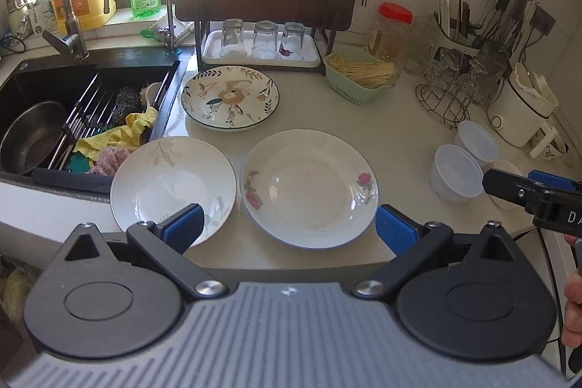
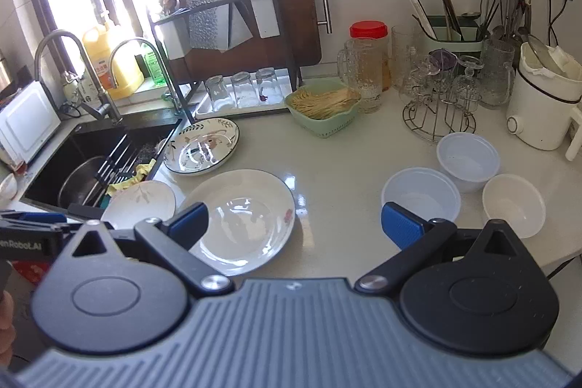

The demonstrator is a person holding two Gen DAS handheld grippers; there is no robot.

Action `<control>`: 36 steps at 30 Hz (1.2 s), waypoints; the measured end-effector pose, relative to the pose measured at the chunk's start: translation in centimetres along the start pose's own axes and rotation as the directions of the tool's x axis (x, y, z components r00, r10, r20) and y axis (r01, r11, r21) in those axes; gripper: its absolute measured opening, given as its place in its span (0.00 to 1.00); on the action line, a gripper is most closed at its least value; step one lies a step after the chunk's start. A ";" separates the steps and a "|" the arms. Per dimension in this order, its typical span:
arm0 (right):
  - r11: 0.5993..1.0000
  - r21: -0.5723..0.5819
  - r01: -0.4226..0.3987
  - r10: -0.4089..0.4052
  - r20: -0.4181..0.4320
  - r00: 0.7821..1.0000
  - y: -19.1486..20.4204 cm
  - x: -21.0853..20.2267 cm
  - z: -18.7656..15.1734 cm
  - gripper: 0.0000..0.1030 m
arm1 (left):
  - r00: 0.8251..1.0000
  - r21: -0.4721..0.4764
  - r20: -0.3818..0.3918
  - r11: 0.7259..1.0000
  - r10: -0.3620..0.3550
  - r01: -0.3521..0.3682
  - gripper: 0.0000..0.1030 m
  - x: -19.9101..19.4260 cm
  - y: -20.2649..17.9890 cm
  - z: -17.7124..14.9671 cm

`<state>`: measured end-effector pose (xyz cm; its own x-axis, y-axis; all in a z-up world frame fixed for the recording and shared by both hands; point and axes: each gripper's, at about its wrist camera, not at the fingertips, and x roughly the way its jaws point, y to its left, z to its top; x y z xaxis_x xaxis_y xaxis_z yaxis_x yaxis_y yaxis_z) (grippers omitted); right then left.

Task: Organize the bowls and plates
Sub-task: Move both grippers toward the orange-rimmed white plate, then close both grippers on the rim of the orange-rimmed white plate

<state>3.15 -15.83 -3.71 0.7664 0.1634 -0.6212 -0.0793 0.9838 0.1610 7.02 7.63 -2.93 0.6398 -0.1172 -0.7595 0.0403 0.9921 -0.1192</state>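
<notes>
On the surface (image 1: 400,133) three plates lay apart: leaf plate (image 1: 230,98) far, pale plate (image 1: 173,186) near-left, rose plate (image 1: 308,188) centre. Three bowls (image 2: 467,159) stood right. Both claws, left (image 1: 289,228) and right (image 2: 294,228), were released, empty. Best grip rims squarely, stacking largest lowest.

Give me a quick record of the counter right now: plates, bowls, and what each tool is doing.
plates: three, laid singly on the counter: leaf-pattern plate at the back, pale-sprig plate by the sink, pink-flower plate beside it
bowls: three small white bowls, upright, clustered to the right
stacked: nothing yet
left tool: open, empty, above the near plates
right tool: open, empty
</notes>
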 end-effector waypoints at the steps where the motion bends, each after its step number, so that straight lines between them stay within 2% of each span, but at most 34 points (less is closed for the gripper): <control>1: 1.000 0.010 0.005 -0.005 -0.006 1.000 0.6 0.5 0.1 1.00 | 1.000 0.010 -0.006 1.000 -0.001 0.001 0.99 0.3 0.9 0.4; 5: 0.998 0.047 0.041 -0.040 -0.008 0.999 4.0 2.6 0.6 1.00 | 1.000 0.036 -0.020 0.999 -0.021 0.022 0.99 1.7 5.0 2.0; 10: 0.994 0.109 0.020 -0.021 0.006 1.000 7.2 4.7 0.4 1.00 | 0.998 0.041 -0.042 0.998 -0.055 0.057 0.99 5.0 10.3 3.3; 13: 0.991 0.129 0.029 -0.026 -0.029 0.999 8.9 6.5 -0.3 1.00 | 0.993 0.028 -0.068 0.995 -0.093 0.095 0.99 7.3 13.6 3.6; 15: 0.987 0.158 0.022 -0.015 -0.046 0.999 9.9 7.5 -1.0 0.96 | 0.992 0.044 -0.078 0.994 -0.099 0.102 0.99 8.6 15.3 3.7; 18: 0.984 0.173 0.047 -0.039 -0.051 0.998 11.8 8.8 -2.3 0.95 | 0.993 0.062 -0.075 0.993 -0.093 0.097 0.99 10.1 18.0 3.8; 24: 0.975 0.219 0.050 -0.038 -0.060 0.998 15.6 11.4 -4.6 0.95 | 0.978 0.056 -0.139 0.985 -0.154 0.163 0.98 13.4 23.5 4.2; 29: 0.965 0.244 0.098 -0.081 -0.077 0.994 18.1 13.4 -5.8 0.95 | 0.964 0.042 -0.156 0.973 -0.217 0.226 0.98 15.5 27.1 4.6; 34: 0.946 0.299 0.127 -0.098 -0.110 0.989 18.9 14.8 -7.0 0.95 | 0.951 0.044 -0.157 0.960 -0.267 0.277 0.96 17.3 28.8 5.1; 36: 0.940 0.308 0.144 -0.108 -0.130 0.986 19.2 15.4 -7.3 0.88 | 0.945 0.043 -0.168 0.955 -0.282 0.293 0.91 18.0 29.1 5.1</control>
<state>8.81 6.07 -15.76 0.6814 0.0643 -0.7291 0.2319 0.9258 0.2984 23.66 34.59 -16.83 0.4639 -0.3978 -0.7916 0.2590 0.9154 -0.3083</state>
